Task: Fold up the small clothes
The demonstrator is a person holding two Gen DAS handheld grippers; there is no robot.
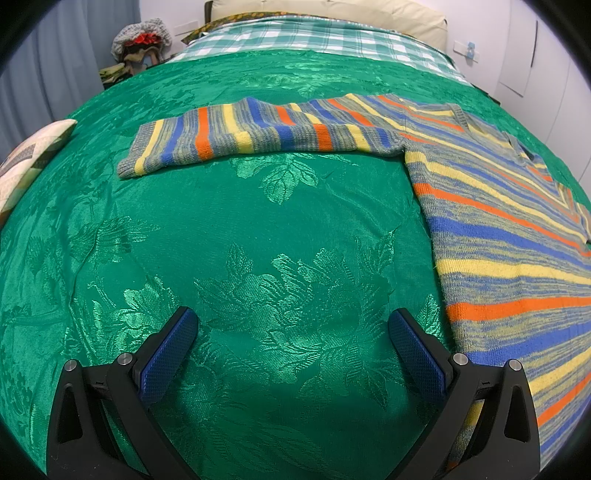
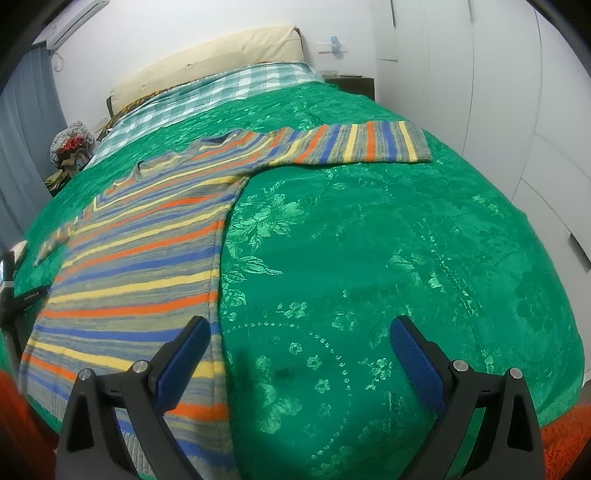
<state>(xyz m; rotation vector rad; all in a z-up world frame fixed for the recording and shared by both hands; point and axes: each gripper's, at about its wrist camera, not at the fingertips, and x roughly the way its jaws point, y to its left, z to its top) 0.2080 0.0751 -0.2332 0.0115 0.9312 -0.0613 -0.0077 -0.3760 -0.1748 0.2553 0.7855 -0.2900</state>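
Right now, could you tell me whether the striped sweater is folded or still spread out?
Spread out: the striped sweater lies flat on the green bedspread, both sleeves extended sideways.

We see a bed under a shiny green floral bedspread point(image 1: 258, 229), with a green-and-white checked sheet point(image 1: 314, 40) and a cream headboard cushion point(image 2: 207, 62) at its far end. White walls and white wardrobe doors point(image 2: 498, 110) surround it, grey-blue curtains point(image 2: 26, 122) hang to one side, and an air conditioner point(image 2: 74, 18) sits high up.

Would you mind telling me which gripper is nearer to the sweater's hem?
Right. The right gripper has one finger over the striped sweater near its hem, while the left gripper hovers over bare green bedspread beside the sweater's side edge.
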